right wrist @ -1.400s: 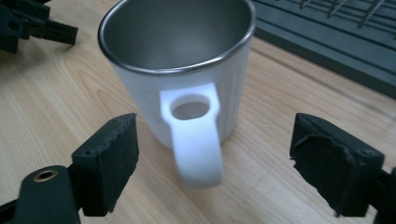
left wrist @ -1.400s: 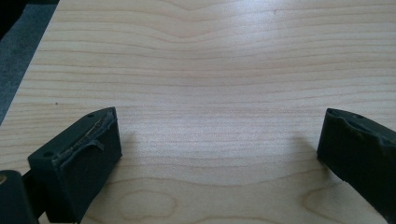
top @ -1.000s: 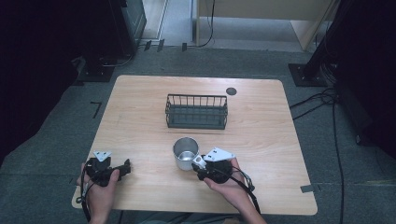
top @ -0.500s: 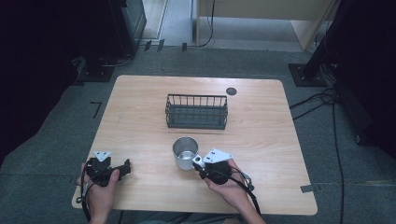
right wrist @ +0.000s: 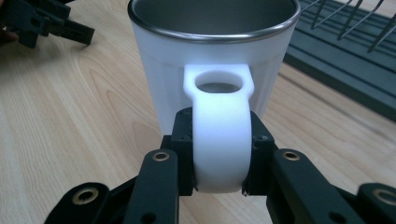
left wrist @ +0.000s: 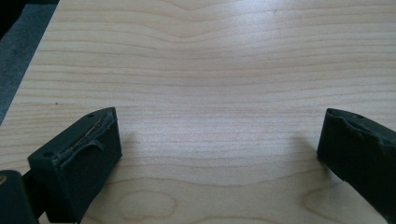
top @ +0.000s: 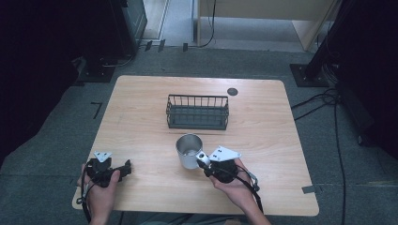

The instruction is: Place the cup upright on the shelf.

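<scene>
Right claw clenched on the white handle of the mug, jaws having just been closing, handle pinched between the two black pads. Seen from above as right claw pressed against the mug's near right side, held in the right hand, grey three-cornered plate on top.

Mug standing upright on the bench, just in front of the wire basket, nearer the person, slightly left of the basket's middle. White outside, metal rim and metal inside. In the right gripper view, mug rising directly beyond the pads, handle facing the camera, basket behind the mug to the right.

Left claw released, jaws standing wide apart over bare wood, nothing between them. From above, left claw well to the left of the mug, near the bench's front edge, held in the left hand, pointing toward the mug. Also visible in the right gripper view as left claw, beyond and left of the mug.

Small dark round disc on the bench behind the basket, toward its right end.
</scene>
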A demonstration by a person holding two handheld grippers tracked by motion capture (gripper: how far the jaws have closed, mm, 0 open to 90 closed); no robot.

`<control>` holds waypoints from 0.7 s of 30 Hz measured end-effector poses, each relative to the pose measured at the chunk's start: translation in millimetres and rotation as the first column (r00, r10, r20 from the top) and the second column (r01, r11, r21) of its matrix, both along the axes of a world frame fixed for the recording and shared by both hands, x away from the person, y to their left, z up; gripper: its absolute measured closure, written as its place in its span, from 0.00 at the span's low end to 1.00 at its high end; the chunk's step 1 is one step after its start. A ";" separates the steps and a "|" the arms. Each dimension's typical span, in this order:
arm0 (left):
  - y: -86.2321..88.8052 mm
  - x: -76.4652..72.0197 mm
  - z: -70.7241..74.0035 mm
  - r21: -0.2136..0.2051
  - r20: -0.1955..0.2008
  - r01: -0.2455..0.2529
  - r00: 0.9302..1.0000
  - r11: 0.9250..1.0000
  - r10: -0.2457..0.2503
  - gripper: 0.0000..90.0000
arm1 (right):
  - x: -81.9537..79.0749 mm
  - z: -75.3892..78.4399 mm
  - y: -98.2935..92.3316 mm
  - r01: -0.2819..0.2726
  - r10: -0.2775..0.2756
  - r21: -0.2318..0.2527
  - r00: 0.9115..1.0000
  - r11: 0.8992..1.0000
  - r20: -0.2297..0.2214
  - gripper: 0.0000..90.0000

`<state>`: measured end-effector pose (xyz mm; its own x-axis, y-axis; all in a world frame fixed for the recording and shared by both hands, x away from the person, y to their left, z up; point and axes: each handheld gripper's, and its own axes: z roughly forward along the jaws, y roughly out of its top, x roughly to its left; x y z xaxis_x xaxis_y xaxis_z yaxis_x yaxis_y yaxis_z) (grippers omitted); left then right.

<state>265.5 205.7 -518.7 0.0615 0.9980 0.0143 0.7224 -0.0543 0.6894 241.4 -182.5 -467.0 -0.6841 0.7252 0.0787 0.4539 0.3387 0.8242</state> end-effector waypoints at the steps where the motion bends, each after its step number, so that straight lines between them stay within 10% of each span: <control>1: 0.0 0.0 0.0 0.000 0.000 0.000 1.000 1.000 0.000 0.00 | 0.6 2.3 -1.3 0.004 -0.004 0.004 1.000 1.000 0.001 0.80; 21: 0.0 0.1 -0.1 -0.001 0.001 -0.001 1.000 1.000 0.001 0.00 | 31.6 54.9 -23.5 -0.003 0.004 -0.002 0.996 1.000 0.084 0.80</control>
